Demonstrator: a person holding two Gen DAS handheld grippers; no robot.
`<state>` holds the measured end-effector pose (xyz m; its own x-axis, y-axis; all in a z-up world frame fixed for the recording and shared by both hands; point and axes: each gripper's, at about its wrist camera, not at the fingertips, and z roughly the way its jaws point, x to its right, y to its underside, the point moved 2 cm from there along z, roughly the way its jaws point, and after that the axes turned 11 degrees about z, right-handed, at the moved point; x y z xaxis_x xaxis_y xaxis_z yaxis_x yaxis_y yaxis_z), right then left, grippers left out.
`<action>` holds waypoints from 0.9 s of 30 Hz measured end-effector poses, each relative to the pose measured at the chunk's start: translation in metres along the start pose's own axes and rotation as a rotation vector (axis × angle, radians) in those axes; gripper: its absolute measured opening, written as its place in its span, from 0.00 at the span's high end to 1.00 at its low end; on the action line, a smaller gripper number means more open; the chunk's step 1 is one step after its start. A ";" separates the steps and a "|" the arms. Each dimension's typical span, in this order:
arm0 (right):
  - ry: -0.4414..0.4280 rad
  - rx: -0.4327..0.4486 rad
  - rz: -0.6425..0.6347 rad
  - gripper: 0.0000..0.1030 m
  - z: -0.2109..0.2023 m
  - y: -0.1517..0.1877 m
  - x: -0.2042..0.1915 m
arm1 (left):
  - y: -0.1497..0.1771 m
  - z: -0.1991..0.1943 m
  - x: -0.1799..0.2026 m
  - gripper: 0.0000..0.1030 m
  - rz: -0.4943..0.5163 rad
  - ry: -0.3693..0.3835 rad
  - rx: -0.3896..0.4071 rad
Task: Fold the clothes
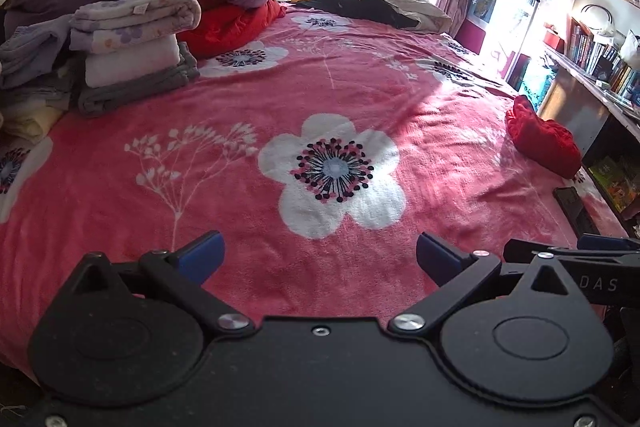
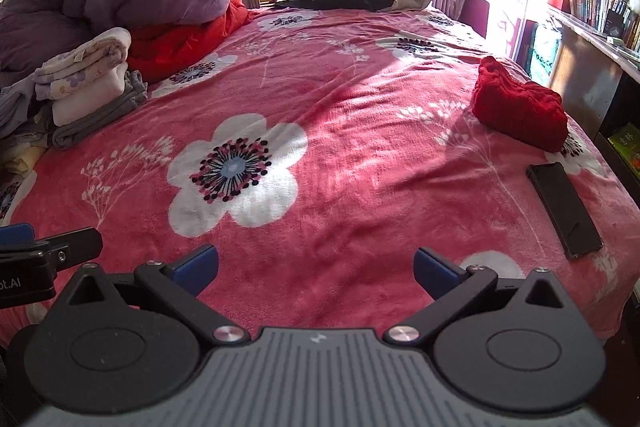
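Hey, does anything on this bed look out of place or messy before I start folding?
A black phone lies on the pink blanket near its right edge, in the folding area. The red knit garment beside it sits crumpled, unlike the folded stack at left.

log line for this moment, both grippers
left gripper open, empty | right gripper open, empty | red knit unfolded on bed | folded stack far left
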<state>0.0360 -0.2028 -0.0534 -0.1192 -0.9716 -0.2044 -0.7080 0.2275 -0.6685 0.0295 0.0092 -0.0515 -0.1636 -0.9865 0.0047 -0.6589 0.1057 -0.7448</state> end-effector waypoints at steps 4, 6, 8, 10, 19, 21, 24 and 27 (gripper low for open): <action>0.002 -0.011 -0.006 0.00 0.005 0.002 -0.003 | 0.001 0.001 -0.001 0.00 0.003 -0.006 -0.003; 0.002 -0.014 -0.007 0.00 0.006 0.002 -0.003 | 0.001 0.002 0.001 0.00 0.012 -0.017 -0.005; 0.001 -0.021 -0.004 0.00 0.008 0.003 -0.003 | 0.001 0.003 0.002 0.00 0.016 -0.017 -0.001; 0.001 -0.024 0.000 0.00 0.009 0.003 -0.003 | 0.001 0.003 0.002 0.00 0.016 -0.020 0.002; -0.005 -0.033 0.009 0.00 0.010 0.003 0.000 | 0.000 0.008 0.006 0.00 0.031 -0.048 -0.012; -0.005 -0.037 0.012 0.00 0.012 0.003 0.000 | 0.001 0.008 0.008 0.00 0.047 -0.055 -0.014; -0.006 -0.045 0.020 0.00 0.015 0.004 0.002 | 0.002 0.009 0.008 0.00 0.039 -0.056 -0.016; -0.006 -0.053 0.023 0.00 0.018 0.005 0.004 | 0.002 0.010 0.008 0.00 0.026 -0.052 -0.018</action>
<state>0.0443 -0.2039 -0.0706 -0.1322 -0.9656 -0.2238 -0.7408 0.2462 -0.6250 0.0343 0.0006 -0.0602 -0.1430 -0.9885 -0.0495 -0.6683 0.1334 -0.7318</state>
